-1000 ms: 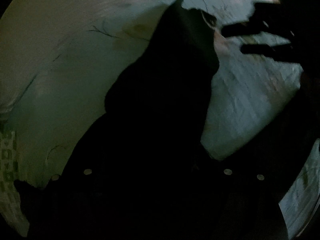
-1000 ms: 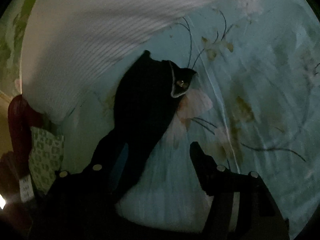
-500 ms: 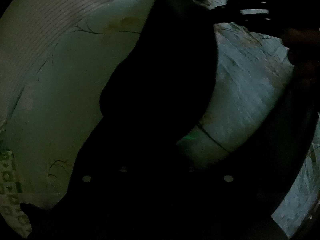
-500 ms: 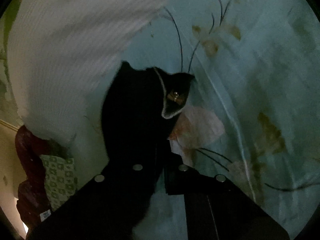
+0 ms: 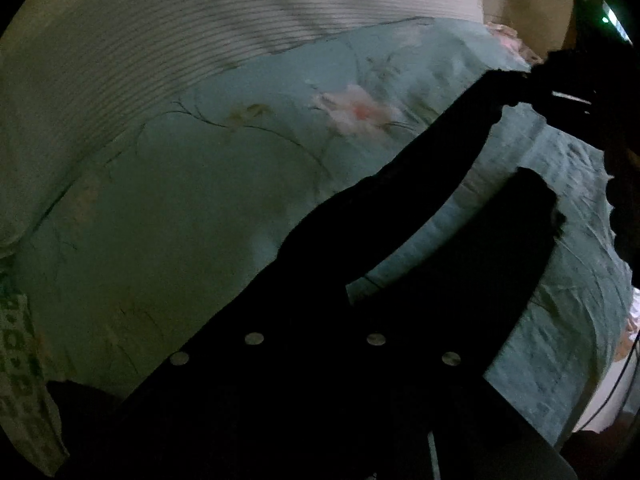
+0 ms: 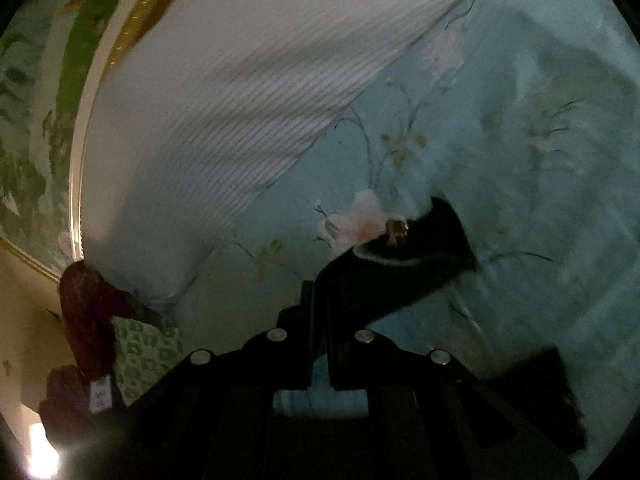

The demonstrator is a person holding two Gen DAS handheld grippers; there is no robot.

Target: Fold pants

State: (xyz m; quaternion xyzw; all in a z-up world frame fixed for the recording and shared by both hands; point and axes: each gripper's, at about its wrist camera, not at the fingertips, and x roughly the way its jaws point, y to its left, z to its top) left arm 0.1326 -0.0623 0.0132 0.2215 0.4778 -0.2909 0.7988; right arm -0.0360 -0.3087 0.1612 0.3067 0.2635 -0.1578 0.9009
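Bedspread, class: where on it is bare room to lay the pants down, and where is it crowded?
Free: the teal bedspread between the striped white cover and the black pants. Crowded: the right side, where the pants stretch toward the right gripper.

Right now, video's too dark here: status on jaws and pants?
Right gripper shut on black pants. Left gripper: pants over the jaws, state unclear. Pants stretched above floral bedspread. No obstruction visible.

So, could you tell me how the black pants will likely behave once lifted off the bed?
Probably floppy: the black fabric pants stretch in a sagging band between the two hand-held grippers, and a loose part droops. The right hand-held gripper seems shut on a thin fold, so they are likely light, and they may swing.
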